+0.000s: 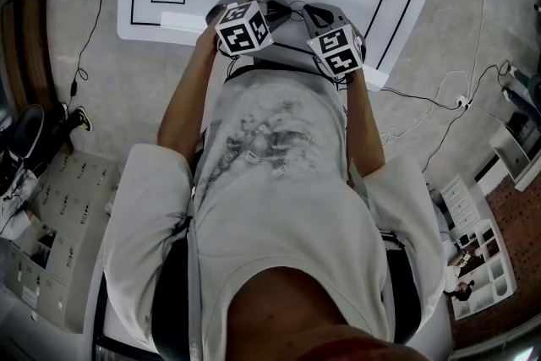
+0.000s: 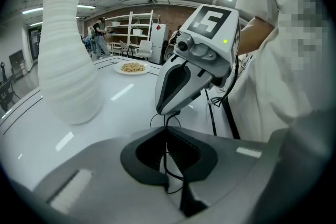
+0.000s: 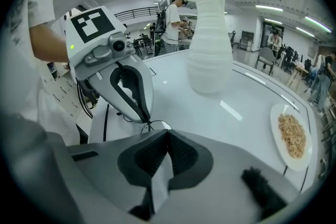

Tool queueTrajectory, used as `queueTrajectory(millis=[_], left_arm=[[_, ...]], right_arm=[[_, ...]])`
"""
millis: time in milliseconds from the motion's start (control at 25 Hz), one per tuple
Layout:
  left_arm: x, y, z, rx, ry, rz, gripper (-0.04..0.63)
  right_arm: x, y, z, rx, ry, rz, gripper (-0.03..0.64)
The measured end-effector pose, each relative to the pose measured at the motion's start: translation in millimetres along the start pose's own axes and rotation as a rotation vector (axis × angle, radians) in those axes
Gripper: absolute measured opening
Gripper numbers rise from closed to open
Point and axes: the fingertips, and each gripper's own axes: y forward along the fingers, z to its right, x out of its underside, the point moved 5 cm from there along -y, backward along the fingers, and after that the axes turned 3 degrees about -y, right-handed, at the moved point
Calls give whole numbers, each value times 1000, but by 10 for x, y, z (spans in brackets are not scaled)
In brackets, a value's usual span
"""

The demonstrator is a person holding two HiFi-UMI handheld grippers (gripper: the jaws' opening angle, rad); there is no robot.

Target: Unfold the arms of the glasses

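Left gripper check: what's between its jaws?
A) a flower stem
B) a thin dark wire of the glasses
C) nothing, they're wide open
B: the left gripper is closed on a thin dark wire of the glasses, as the left gripper view shows.

Bright, even light from ceiling strip lamps, streaks of glare on the glossy white table, shadows soft; both gripper views bulge strongly with black corners, their near foreground blurred; head view dimmer and greyer, edges curved.
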Motion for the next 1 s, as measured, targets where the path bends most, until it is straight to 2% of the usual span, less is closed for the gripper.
queueTrajectory(millis=[480, 1000], left_arm=[[5, -49, 32, -15, 1, 31, 15], [14, -140, 92, -21, 17, 52, 15]], right_arm=[[-32, 31, -50, 37, -67, -15, 18], [-67, 62, -91, 61, -92, -26, 17]])
